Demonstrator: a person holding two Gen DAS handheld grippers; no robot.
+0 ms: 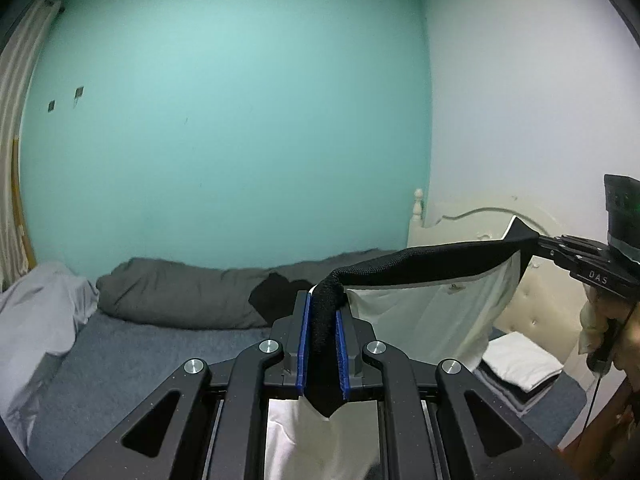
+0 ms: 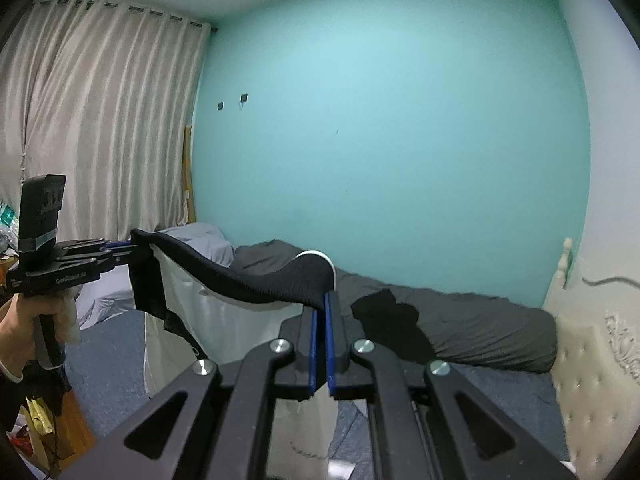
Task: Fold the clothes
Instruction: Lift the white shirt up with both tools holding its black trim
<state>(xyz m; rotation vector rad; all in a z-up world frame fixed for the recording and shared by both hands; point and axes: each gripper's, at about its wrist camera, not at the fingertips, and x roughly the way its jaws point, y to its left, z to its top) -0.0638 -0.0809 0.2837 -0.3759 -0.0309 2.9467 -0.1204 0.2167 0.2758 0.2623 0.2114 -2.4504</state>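
A white garment (image 1: 424, 320) with a thick black waistband (image 1: 420, 266) hangs spread in the air above the bed. My left gripper (image 1: 323, 301) is shut on one end of the waistband, black knit bunched between its blue pads. My right gripper (image 1: 540, 242) grips the other end, at the right of the left wrist view. In the right wrist view the right gripper (image 2: 322, 302) pinches the waistband (image 2: 248, 284) at its tips, and the left gripper (image 2: 132, 249) holds the far corner at the left. White cloth (image 2: 224, 320) drapes down below the band.
The bed has a blue cover (image 1: 140, 352). A rolled grey duvet (image 1: 180, 296) lies along the teal wall with a black garment (image 1: 276, 296) on it. Folded clothes (image 1: 520, 364) are stacked by the cream headboard (image 1: 540, 312). Curtains (image 2: 100, 120) hang at left. A hand (image 2: 20, 320) holds the left gripper's handle.
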